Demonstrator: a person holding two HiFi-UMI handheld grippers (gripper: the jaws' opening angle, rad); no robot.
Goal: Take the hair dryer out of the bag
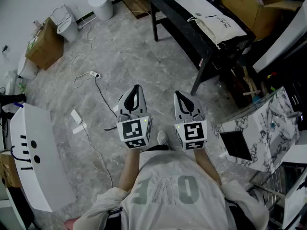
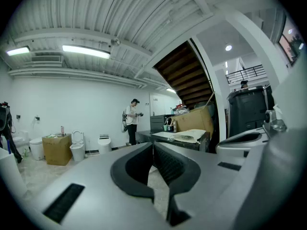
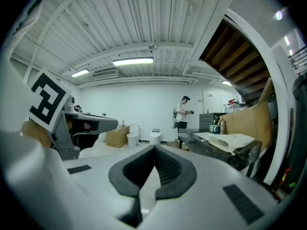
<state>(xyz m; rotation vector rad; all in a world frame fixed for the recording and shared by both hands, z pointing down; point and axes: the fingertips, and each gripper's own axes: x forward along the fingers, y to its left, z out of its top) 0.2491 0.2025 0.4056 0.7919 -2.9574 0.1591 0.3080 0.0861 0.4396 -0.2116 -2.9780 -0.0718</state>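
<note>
The cloth drawstring bag (image 1: pixel 218 25) is cream with dark print, the long table (image 1: pixel 176 25) black — the veined stone floor (image 1: pixel 124 51) pale grey.

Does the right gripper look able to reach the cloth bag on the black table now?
Probably not yet: the right gripper, shut and empty, hangs over the floor well short of the cloth bag on the black table. Nothing blocks the way.

The hand-held gripper (image 2: pixel 153 147), jaws together and empty, faces a bag (image 2: pixel 191 136) on a dark table (image 2: pixel 163 139).
</note>
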